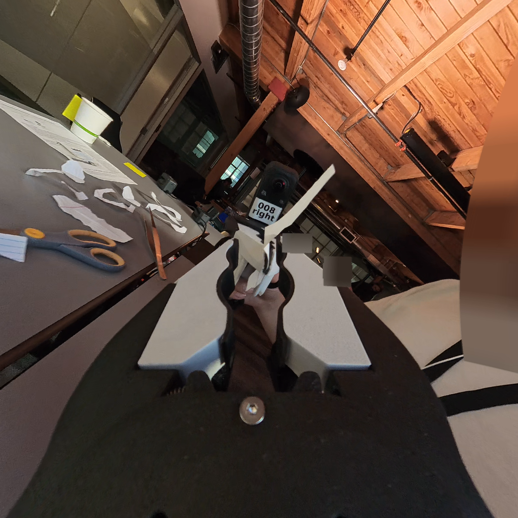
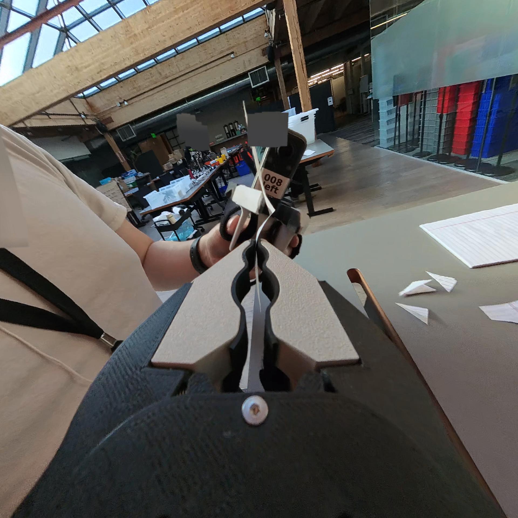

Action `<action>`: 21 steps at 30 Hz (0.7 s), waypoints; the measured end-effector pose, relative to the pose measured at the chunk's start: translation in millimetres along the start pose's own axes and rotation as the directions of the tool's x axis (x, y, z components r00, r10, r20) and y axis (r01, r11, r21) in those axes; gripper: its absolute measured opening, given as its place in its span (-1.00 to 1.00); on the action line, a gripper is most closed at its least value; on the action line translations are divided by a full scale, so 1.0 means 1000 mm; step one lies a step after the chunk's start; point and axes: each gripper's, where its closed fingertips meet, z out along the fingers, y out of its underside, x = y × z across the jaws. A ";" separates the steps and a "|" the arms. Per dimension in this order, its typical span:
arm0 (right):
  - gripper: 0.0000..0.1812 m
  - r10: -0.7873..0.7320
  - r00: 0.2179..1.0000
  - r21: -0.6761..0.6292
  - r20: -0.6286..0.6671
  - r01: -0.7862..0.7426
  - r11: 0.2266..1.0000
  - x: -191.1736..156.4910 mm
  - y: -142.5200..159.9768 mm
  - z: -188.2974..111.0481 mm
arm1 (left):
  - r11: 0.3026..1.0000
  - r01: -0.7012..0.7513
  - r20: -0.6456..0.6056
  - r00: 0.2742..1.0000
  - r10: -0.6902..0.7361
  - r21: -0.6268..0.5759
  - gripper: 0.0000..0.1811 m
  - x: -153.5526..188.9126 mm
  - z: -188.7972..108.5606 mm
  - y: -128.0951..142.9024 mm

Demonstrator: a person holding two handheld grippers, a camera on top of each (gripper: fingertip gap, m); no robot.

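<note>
While held in air centre frame, left gripper [image 1: 256, 253] and right gripper [image 2: 256, 246] clamped together on one paper [image 1: 308, 196], tip to tip. Scissors [image 1: 75, 246], scraps [image 1: 92, 218] on surface [image 1: 42, 294], left of frame.

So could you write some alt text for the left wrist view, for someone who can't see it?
The left hand-held gripper pinches a piece of white paper in mid-air, nose to nose with the right hand-held gripper, which grips the same paper. Beside them a grey table holds scissors with orange-lined handles, torn paper scraps and a white paper cup.
</note>
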 end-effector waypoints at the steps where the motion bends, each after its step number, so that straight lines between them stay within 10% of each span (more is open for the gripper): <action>1: -1.00 0.020 1.000 0.008 0.021 -0.020 1.000 0.001 0.000 0.010 | 1.000 -0.012 0.002 1.000 0.012 -0.008 -0.75 -0.004 -0.008 0.000; 11: -1.00 0.080 0.997 -0.056 0.001 -0.080 0.995 0.027 0.026 0.044 | 0.997 0.075 -0.137 0.987 -0.078 -0.028 -1.00 -0.017 -0.040 -0.009; 21: -1.00 0.122 0.989 -0.071 0.085 -0.116 0.991 0.033 0.030 -0.016 | 0.994 0.048 -0.224 0.972 -0.070 -0.099 -1.00 -0.018 0.013 0.020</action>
